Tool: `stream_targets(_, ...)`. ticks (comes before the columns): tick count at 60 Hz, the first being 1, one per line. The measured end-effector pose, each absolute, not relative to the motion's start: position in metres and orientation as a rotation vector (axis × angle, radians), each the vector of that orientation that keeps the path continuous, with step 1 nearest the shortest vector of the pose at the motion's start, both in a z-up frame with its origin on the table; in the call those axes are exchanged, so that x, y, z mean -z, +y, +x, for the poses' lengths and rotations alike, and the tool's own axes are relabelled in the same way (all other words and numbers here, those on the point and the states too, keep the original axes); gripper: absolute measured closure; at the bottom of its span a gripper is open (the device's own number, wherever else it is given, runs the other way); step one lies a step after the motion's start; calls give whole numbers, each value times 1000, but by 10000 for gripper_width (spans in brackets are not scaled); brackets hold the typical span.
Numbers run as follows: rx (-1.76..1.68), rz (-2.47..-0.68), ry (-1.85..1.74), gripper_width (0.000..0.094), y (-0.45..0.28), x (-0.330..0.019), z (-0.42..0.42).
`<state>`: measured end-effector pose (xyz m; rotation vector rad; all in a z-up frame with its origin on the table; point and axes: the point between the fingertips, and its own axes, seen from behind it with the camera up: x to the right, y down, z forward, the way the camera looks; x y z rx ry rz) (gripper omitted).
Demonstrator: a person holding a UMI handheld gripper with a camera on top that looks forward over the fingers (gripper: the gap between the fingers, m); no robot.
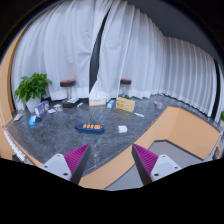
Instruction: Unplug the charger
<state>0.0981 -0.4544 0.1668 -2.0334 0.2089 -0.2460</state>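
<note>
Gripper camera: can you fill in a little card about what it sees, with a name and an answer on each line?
gripper: fingers apart, nothing between them, pink pads facing inward
surface ahead: grey table with a tan edge
just beyond the fingers: dark oval tray holding small items too tiny to name
beside the tray: small white object
far side of the table: potted plant, tan box
background: white curtains
charger: cannot pick it out
</note>
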Motion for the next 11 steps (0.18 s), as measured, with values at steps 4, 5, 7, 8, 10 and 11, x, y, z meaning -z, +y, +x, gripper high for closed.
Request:
stream_targets(4,259,-2023,204,77,-465,-174,94)
stream_targets(5,265,-2020,200,76,-467,-175,93)
stream_targets(7,265,-2014,197,77,-470,-176,91)
stream_targets(8,262,-2012,200,79,-471,-177,90)
stream_targets(10,263,-2009,206,80,-473,-179,89)
stream_targets(11,264,-2009,207,79,-473,-180,89)
